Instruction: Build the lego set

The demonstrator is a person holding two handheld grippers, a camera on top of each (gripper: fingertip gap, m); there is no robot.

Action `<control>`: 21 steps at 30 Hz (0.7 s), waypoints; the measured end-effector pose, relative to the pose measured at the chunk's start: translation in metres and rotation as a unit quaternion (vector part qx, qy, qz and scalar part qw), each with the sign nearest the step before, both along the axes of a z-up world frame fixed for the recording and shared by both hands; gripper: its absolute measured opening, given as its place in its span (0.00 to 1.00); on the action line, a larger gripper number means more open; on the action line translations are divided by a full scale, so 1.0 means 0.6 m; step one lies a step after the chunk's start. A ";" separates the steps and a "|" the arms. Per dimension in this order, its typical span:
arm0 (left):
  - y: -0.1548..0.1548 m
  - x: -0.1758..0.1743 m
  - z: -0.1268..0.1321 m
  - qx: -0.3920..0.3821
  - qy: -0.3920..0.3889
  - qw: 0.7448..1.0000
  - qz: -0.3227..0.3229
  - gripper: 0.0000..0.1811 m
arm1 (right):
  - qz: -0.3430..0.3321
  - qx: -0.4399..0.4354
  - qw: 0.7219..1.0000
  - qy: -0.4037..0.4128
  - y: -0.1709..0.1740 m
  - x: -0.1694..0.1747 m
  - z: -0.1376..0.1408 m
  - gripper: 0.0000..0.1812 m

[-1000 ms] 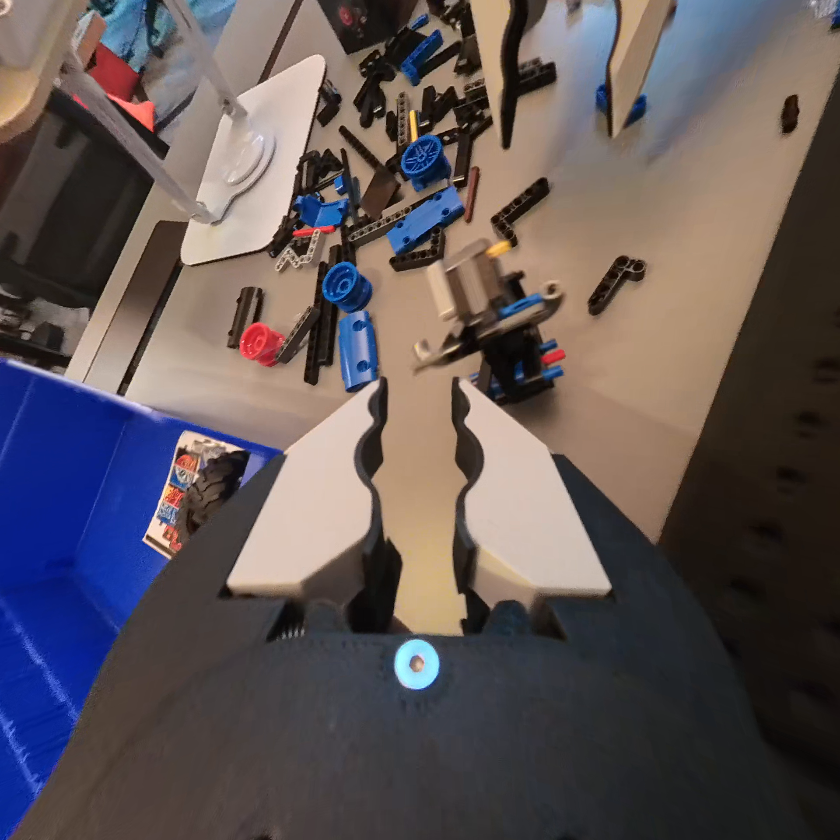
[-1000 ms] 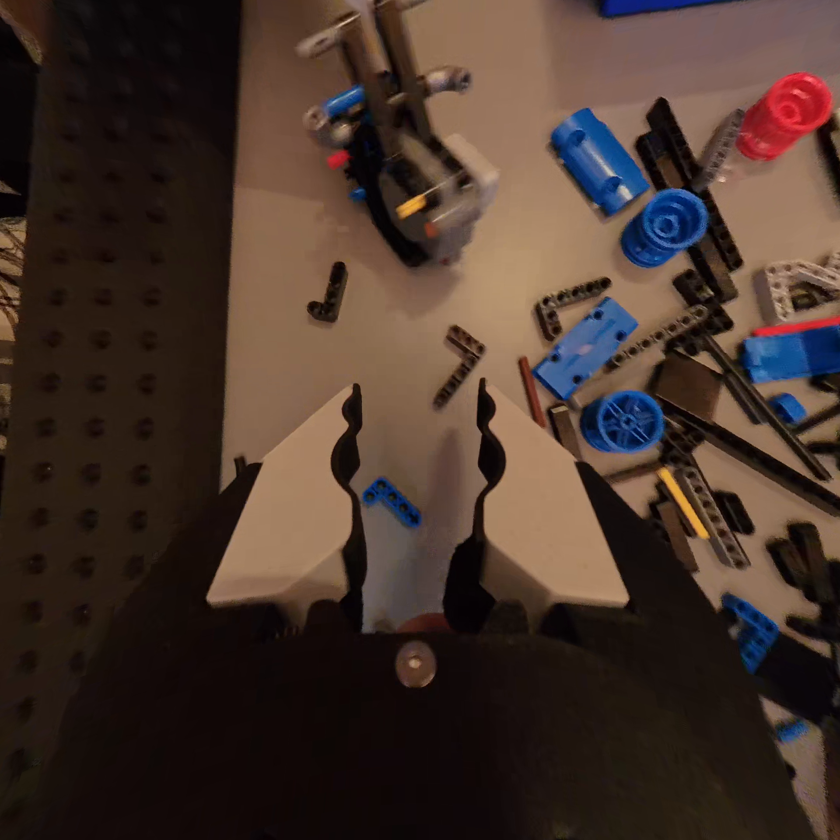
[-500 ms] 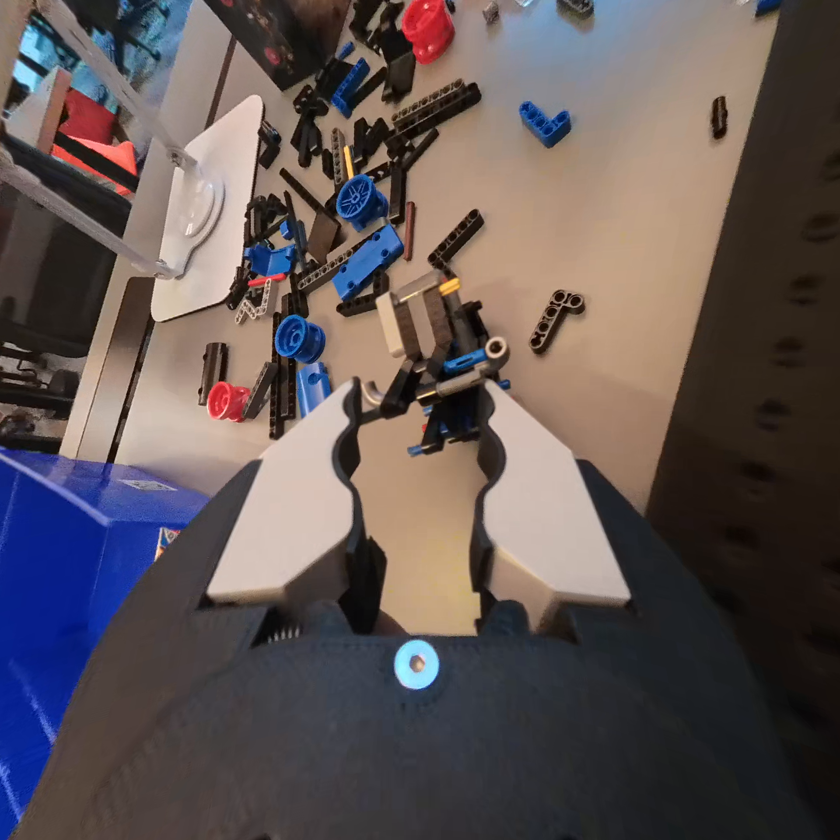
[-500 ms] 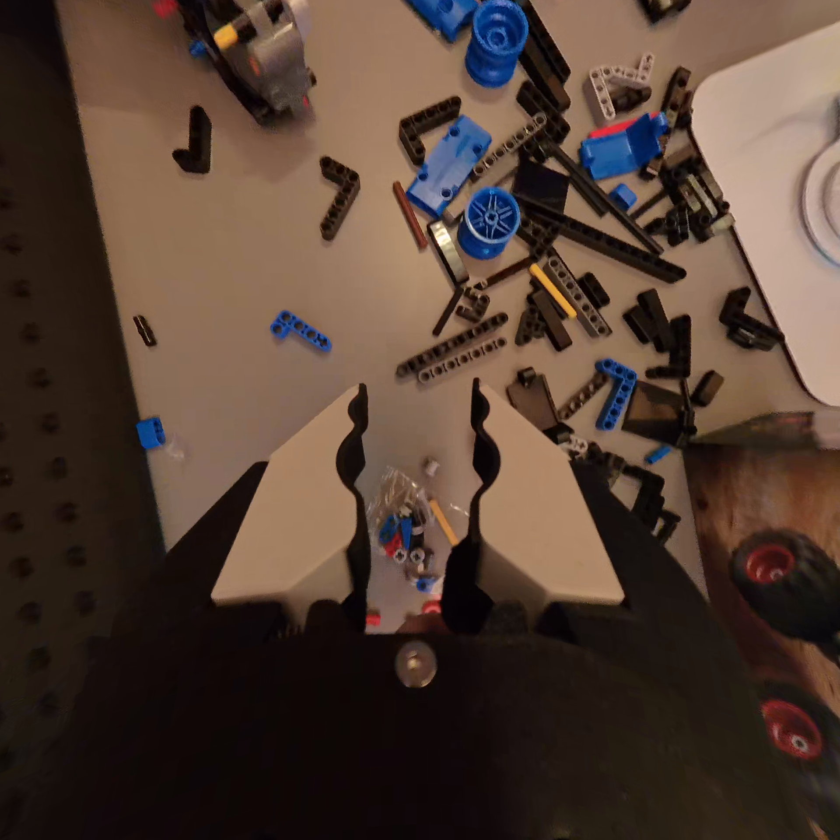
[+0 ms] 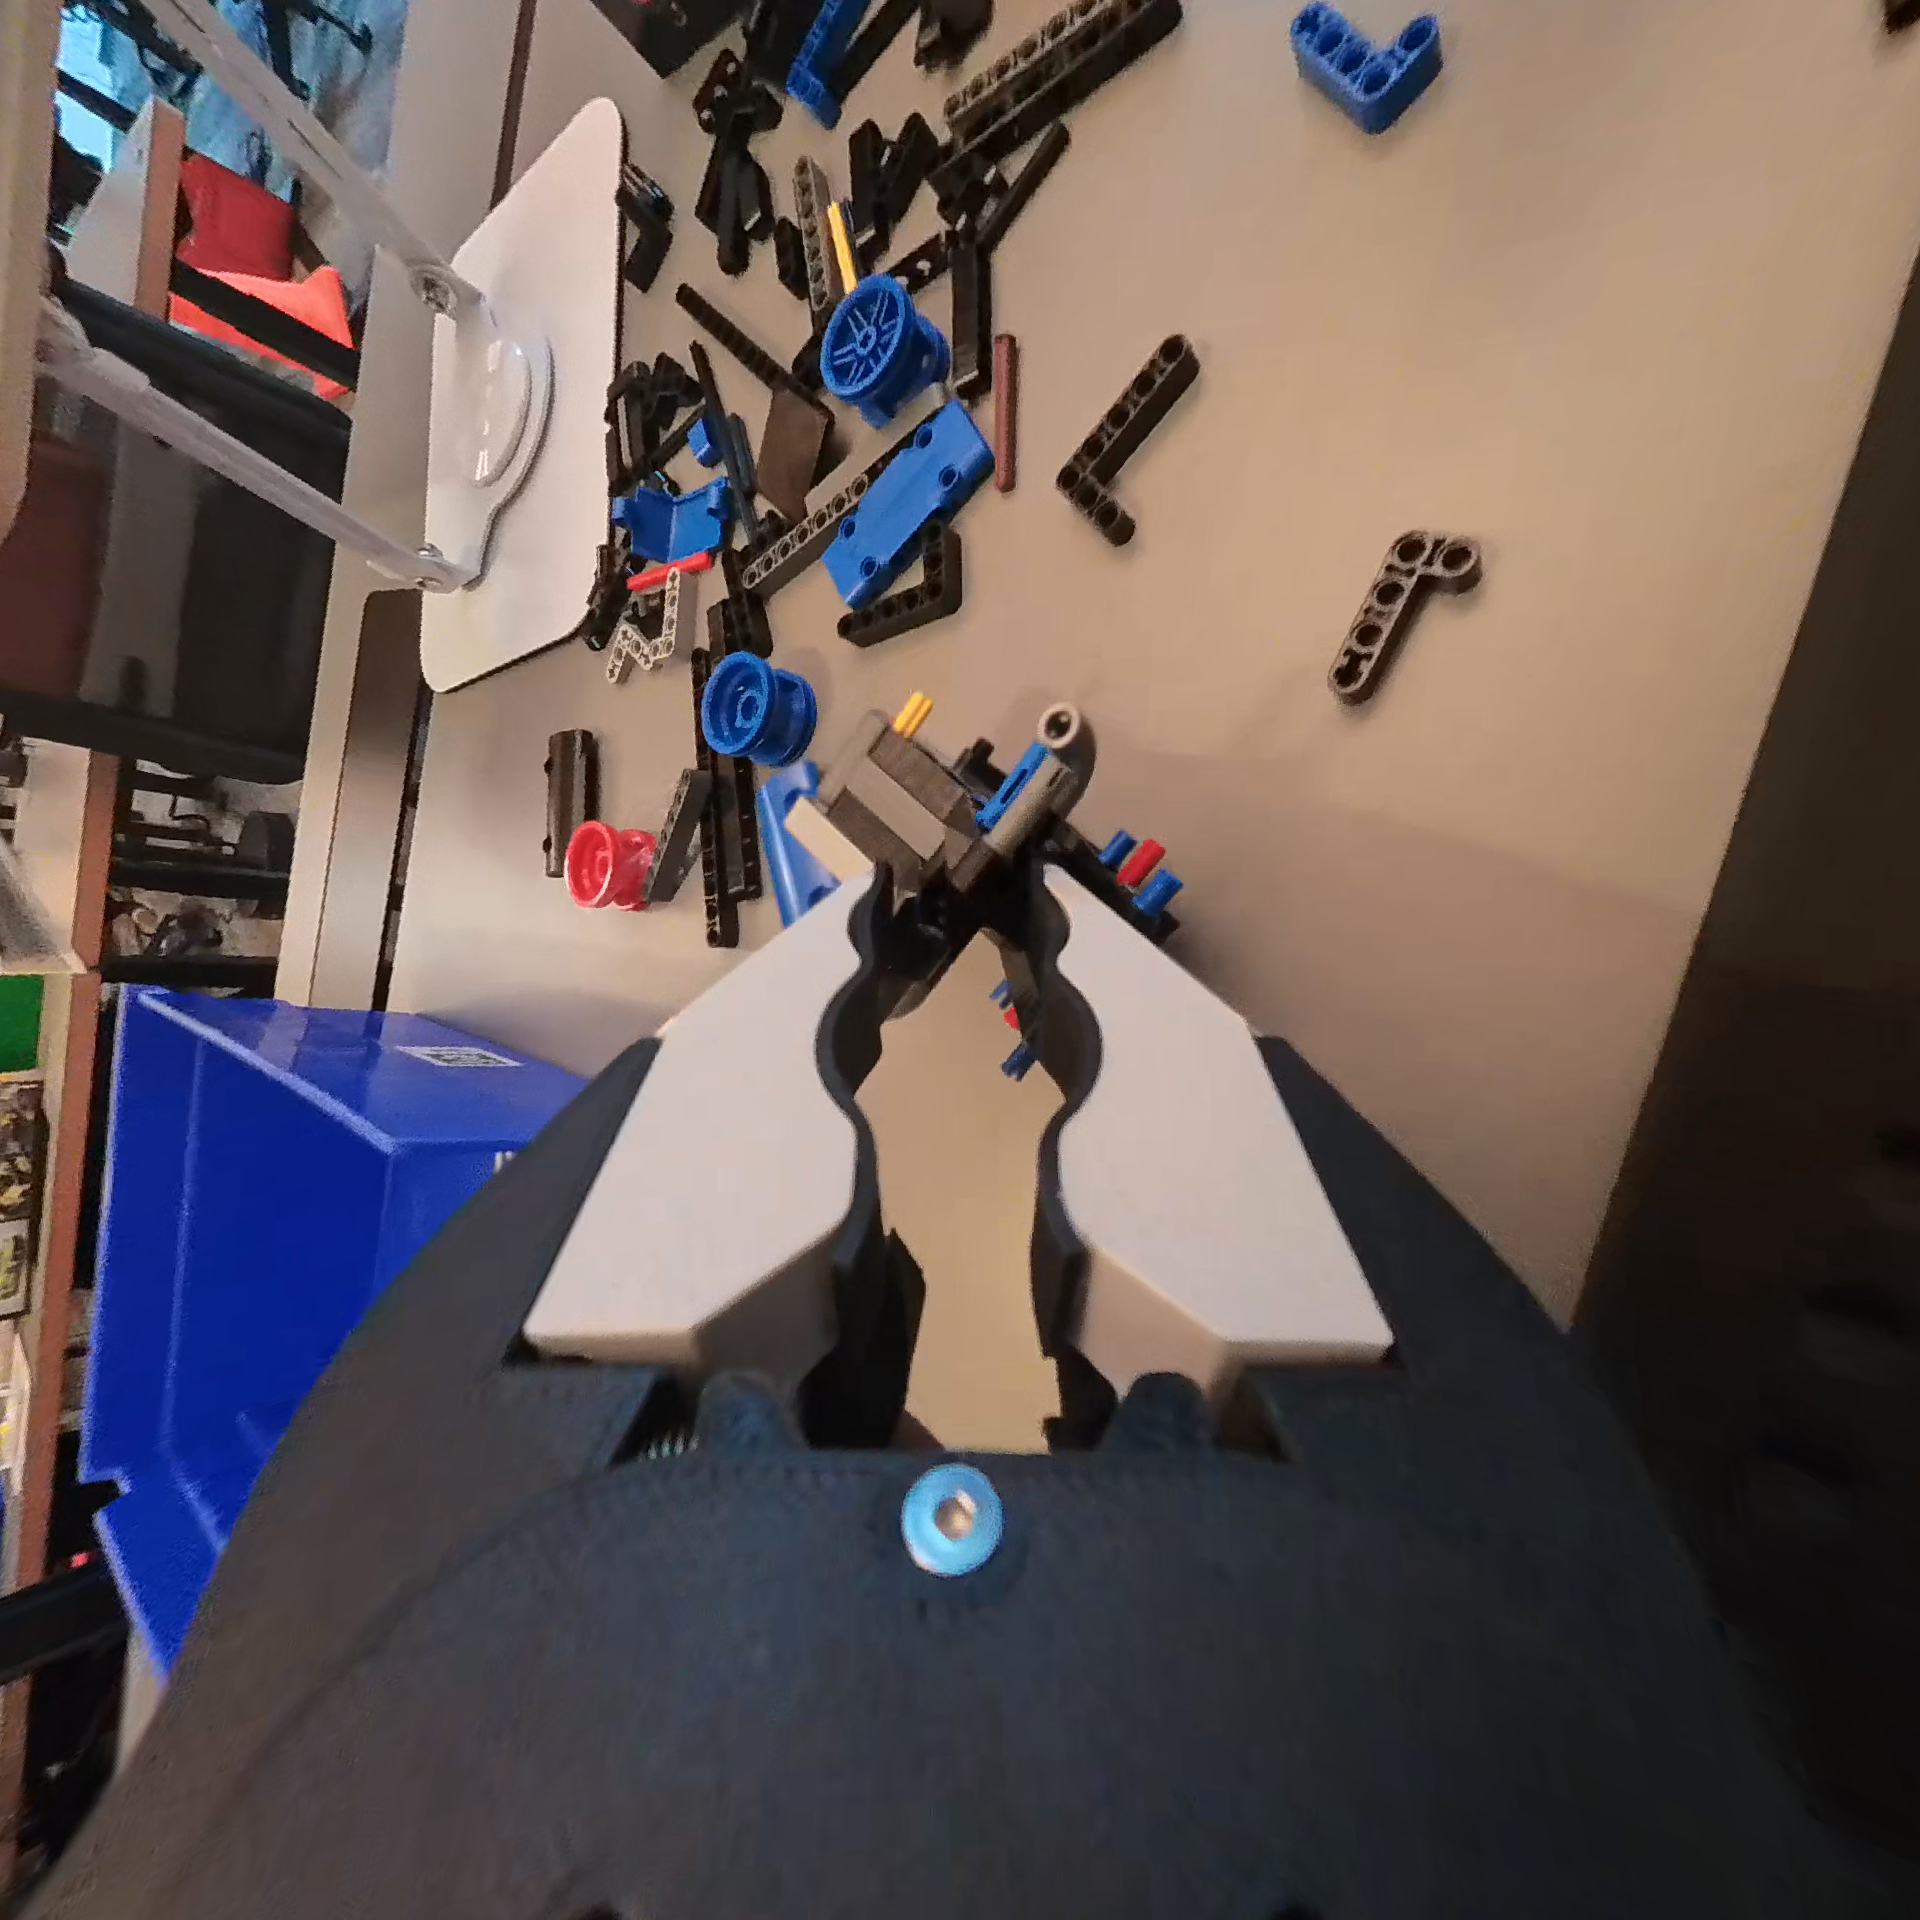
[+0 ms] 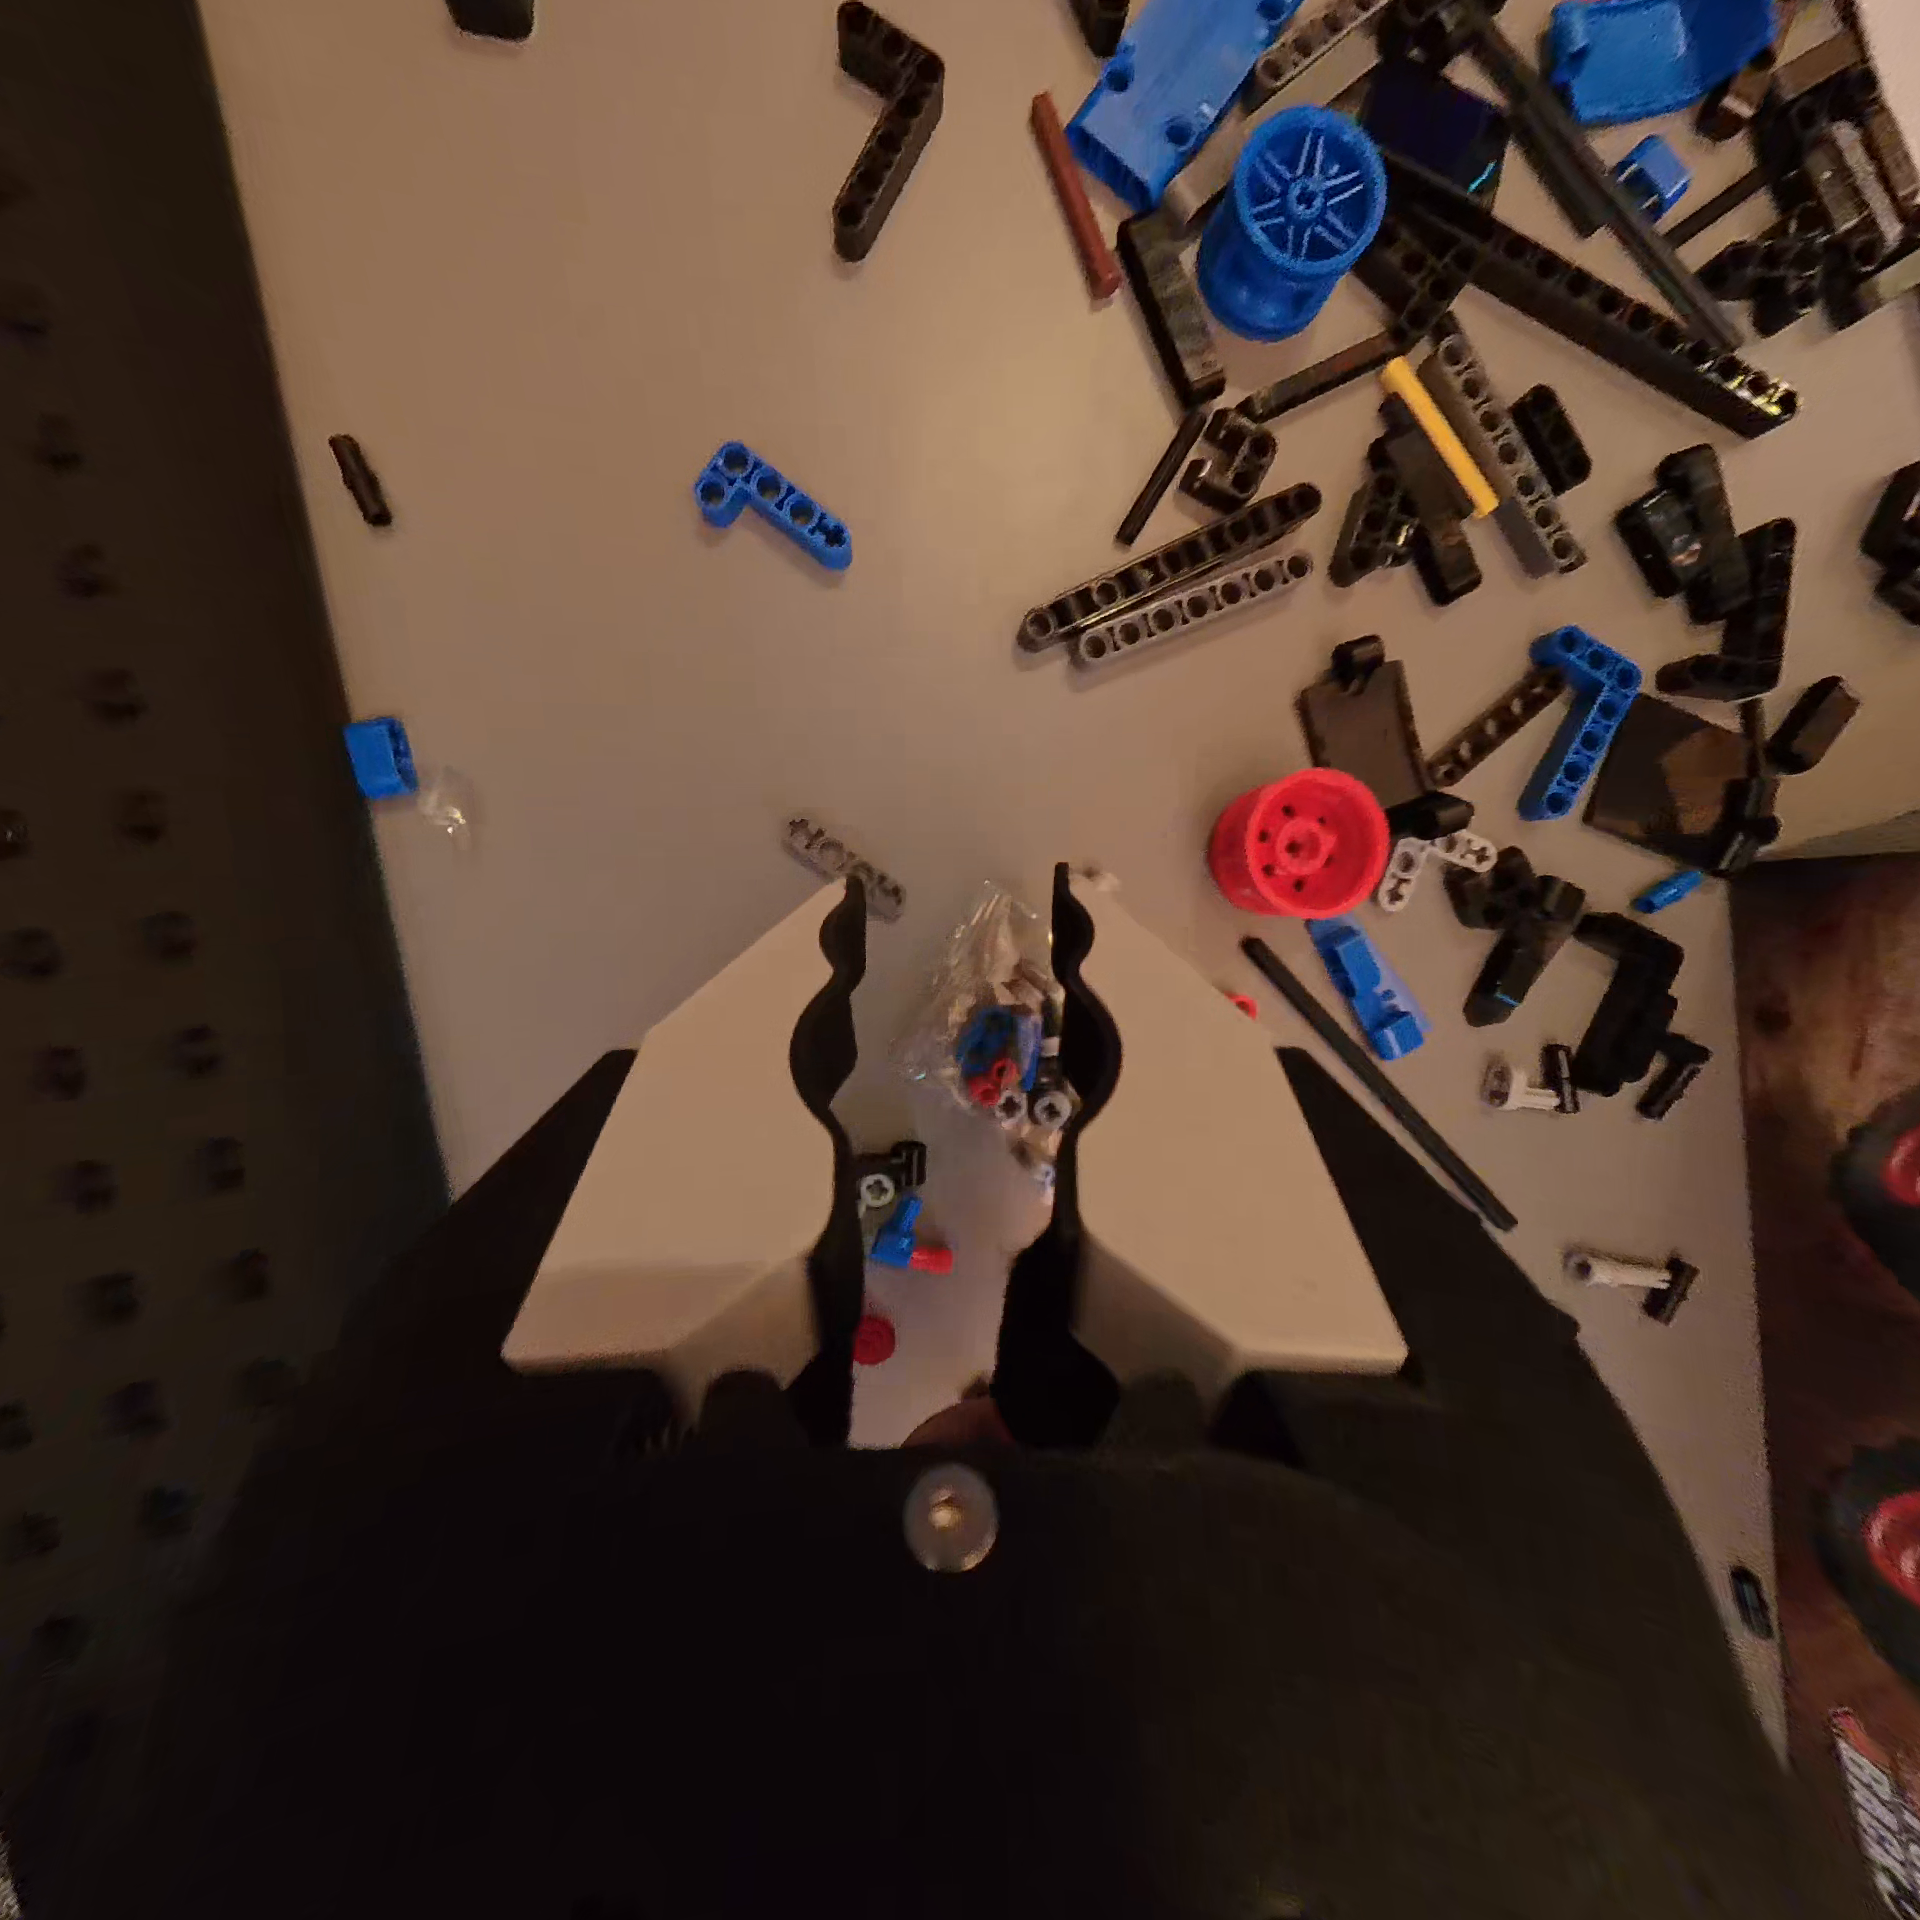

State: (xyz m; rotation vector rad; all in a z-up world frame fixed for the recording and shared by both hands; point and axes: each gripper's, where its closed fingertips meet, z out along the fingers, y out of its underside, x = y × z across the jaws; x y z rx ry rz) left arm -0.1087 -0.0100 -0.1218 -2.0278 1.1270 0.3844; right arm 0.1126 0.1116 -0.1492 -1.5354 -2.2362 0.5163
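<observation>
Grey tabletop (image 5: 1351,343) is covered in loose Lego Technic bits, mostly black beams with some blue ones. Left gripper (image 5: 956,883) has its tips pinching the half-built grey, black and blue Lego assembly (image 5: 935,821), which sits right at the fingertips. Its long axis runs away from the camera, tilted up-left, with a yellow pin at the far end and blue and red pins sticking out to its right. Just left of the assembly there's a plain blue wheel hub (image 5: 755,709), and further left a red wheel hub (image 5: 601,865).

Only the left wrist view shows the assembly, plus a blue plastic bin (image 5: 281,1195) well below-left of it. The right wrist view shows other stuff: right gripper (image 6: 956,894) with fingers spread, nothing in them, over a small clear plastic bag of tiny parts (image 6: 997,1029).
</observation>
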 end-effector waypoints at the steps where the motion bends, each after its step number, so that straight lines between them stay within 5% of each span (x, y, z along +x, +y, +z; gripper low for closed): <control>1: -0.001 -0.004 0.002 -0.003 0.012 1.000 -0.004 0.13 | 0.000 -0.001 1.000 -0.001 -0.001 0.002 -0.003 0.19; 6: 0.002 -0.009 0.019 -0.003 0.068 0.997 -0.025 0.13 | 0.007 -0.005 1.000 0.002 -0.005 0.005 -0.012 0.19; 9: 0.002 -0.013 0.035 -0.008 0.043 0.999 0.012 0.28 | 0.009 -0.005 1.000 0.008 -0.008 0.004 -0.013 0.19; 15: -0.017 -0.016 0.028 -0.023 -0.013 0.993 0.111 0.30 | 0.003 -0.015 1.000 0.022 -0.005 0.004 -0.012 0.19; 21: -0.038 -0.053 0.000 -0.055 0.055 0.989 0.123 0.14 | 0.008 -0.020 0.999 0.031 -0.009 0.002 -0.015 0.19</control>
